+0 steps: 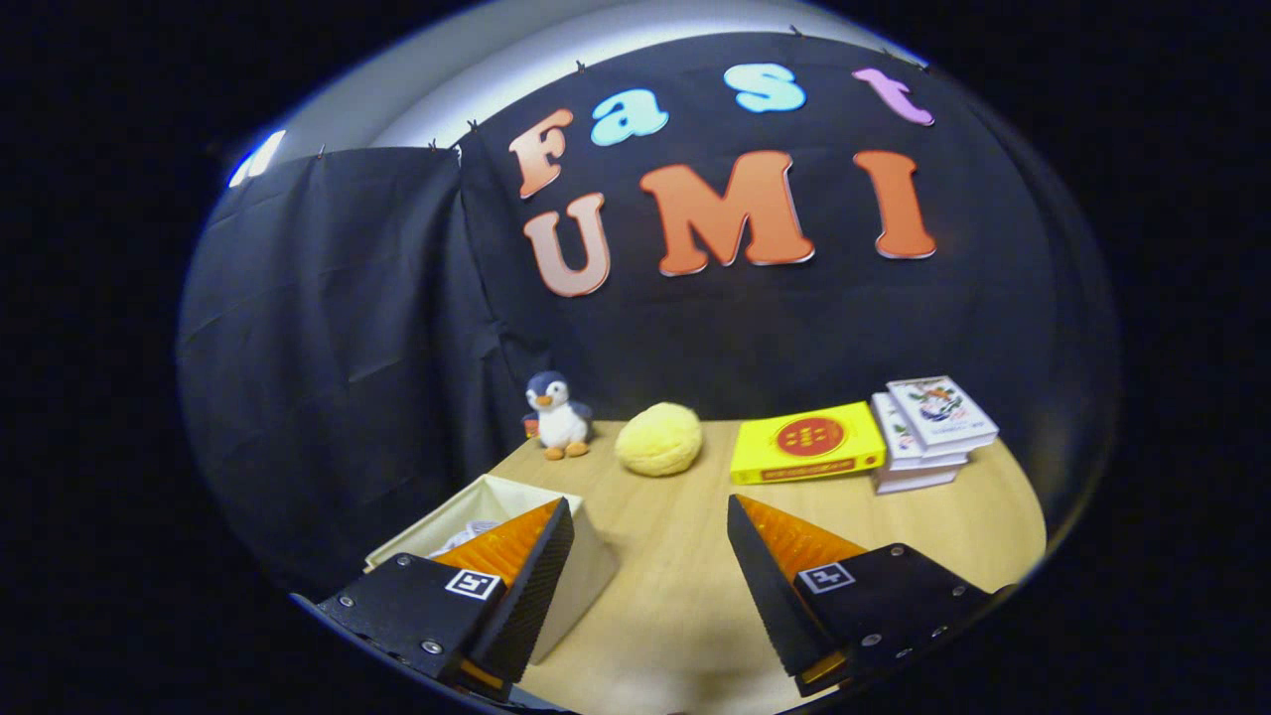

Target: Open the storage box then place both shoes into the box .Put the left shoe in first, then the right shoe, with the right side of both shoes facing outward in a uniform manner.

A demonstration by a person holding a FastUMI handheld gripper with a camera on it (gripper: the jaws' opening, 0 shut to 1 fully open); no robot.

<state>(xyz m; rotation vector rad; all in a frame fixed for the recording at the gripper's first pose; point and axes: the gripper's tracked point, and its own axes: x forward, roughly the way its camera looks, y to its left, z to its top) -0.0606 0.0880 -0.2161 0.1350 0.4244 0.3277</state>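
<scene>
Gripper view, reading left to right. Storage box [586, 571]: pale, fabric-looking, open at the top, standing on the counter [675, 596] partly behind the left finger. Something pale lies inside it; whether that is a shoe cannot be told. Judged light and soft-walled, so it would slide or buckle if pushed; the top rim is the likeliest place to take hold. Beyond it, by the booth wall, stands a plush penguin [558, 415], then a yellow plush ball [658, 438], then a yellow flat box [806, 443], then a stack of books [931, 432] at the far right.

Gripper [650, 556]: fingers spread wide, nothing between them but bare counter, holding nothing.

A shoe, judged from the task alone, would be light, with a soft upper and a stiffer heel and sole; the heel collar would give the firmest pinch.
</scene>
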